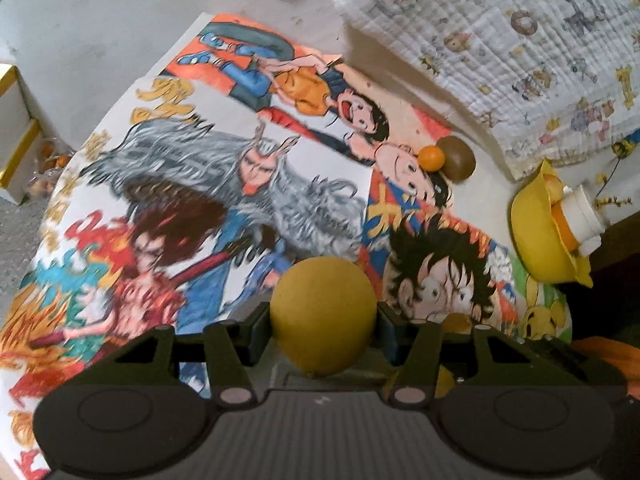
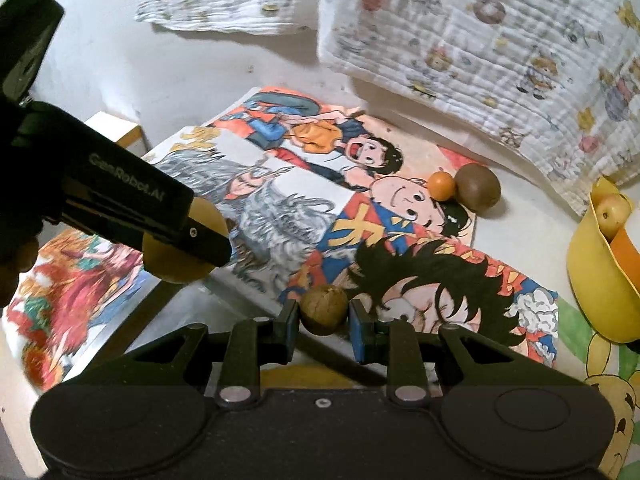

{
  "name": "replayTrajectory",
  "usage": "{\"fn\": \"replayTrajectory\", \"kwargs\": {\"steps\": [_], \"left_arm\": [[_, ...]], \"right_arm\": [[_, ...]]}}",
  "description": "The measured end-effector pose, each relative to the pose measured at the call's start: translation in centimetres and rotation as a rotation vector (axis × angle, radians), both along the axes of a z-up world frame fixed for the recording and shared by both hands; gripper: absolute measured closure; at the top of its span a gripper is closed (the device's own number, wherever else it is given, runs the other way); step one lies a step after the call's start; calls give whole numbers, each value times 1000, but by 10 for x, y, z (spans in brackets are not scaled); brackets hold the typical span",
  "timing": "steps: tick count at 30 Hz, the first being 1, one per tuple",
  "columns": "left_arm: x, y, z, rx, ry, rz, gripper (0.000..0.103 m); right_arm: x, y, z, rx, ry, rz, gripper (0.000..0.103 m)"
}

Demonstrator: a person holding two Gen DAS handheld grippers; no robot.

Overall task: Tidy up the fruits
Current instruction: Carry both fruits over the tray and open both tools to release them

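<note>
Your left hand-held gripper (image 1: 323, 320) is clamped on a large yellow round fruit (image 1: 323, 312), its pads pressing each side at the bottom centre of the left wrist view, so the fruit is carried clear of the surface rather than resting; your right hand-held gripper (image 2: 323, 314) is closed tight on a small brown fruit (image 2: 324, 309) at the lower middle of its own frame, pinched across its widest part, which I judge keeps so small a thing from slipping; in the right wrist view the left hand-held gripper reaches in from the upper left with the yellow fruit at its tip, so both loads hang above the cartoon posters (image 1: 248, 184) that cover the desk (image 2: 520, 220); further out, an orange fruit (image 1: 431, 158) and a brown kiwi-like fruit (image 1: 458, 159) lie touching each other just past the posters' edge, right of centre; at the right edge the yellow bowl (image 2: 588, 280) is tipped on its side with a pale fruit (image 2: 614, 212) in it, probably the collecting place; a printed quilt (image 1: 520, 60) hangs at the upper right.
</note>
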State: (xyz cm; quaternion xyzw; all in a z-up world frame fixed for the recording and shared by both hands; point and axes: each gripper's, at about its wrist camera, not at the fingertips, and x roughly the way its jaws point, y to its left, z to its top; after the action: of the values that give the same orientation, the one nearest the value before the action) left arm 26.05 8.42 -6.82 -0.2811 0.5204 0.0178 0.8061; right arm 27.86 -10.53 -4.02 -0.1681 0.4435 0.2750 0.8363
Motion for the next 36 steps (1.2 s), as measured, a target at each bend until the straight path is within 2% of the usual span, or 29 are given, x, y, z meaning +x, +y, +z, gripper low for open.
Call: {"fn": "replayTrajectory", "kwargs": {"steps": [5, 18, 29, 36], "left_arm": [[-17, -2, -3, 9, 11, -38, 45], [-51, -16, -13, 19, 51, -129, 45], [-60, -21, -17, 40, 71, -202, 45], [-56, -30, -21, 80, 100, -256, 45]], "right_arm": [[-26, -1, 7, 0, 13, 31, 75], [-69, -2, 8, -6, 48, 19, 75], [-94, 3, -11, -23, 111, 11, 75], [-99, 2, -27, -49, 145, -16, 75]]}}
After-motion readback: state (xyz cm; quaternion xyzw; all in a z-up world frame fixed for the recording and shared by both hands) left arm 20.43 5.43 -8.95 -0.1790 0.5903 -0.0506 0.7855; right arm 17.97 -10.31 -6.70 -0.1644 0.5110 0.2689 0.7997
